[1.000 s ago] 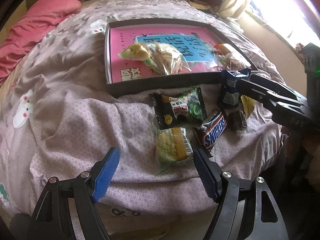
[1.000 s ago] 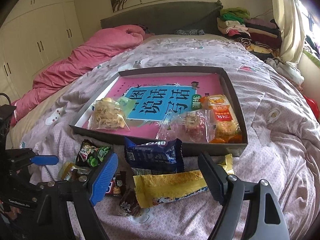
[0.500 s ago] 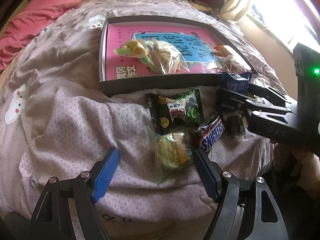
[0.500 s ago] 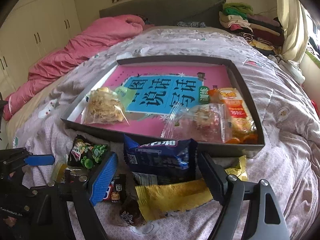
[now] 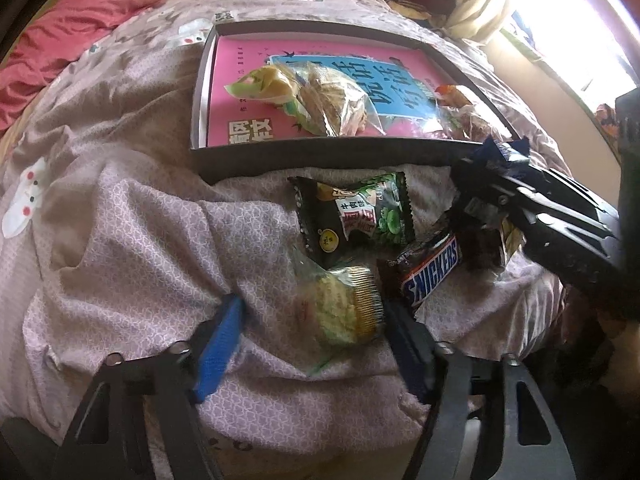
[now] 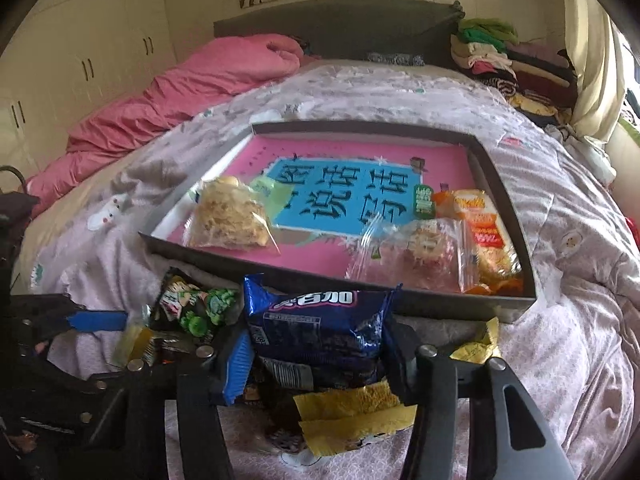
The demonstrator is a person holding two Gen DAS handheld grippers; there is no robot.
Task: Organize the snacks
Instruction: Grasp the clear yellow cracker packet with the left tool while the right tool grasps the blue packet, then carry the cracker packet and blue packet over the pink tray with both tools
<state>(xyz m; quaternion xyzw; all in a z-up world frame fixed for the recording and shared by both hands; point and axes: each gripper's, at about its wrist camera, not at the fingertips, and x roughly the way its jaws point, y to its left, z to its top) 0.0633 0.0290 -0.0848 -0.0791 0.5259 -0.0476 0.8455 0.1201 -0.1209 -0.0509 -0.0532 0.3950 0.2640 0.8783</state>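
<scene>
"SNICKERS" reads on the brown chocolate bar wrapper (image 5: 432, 276) lying on the bedspread (image 5: 140, 240).

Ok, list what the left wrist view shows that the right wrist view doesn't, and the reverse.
Left wrist only: the brown Snickers bar and the clear-wrapped pale cake between the closing left gripper.

Right wrist only: the white wardrobe doors and the torn yellow wrapper.

Both: the dark tray, the black-and-green packet, and the blue foil packet in the closing right gripper.

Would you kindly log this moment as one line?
left gripper: closing around green cake pack | right gripper: closing around blue packet | tray: four snacks inside
</scene>
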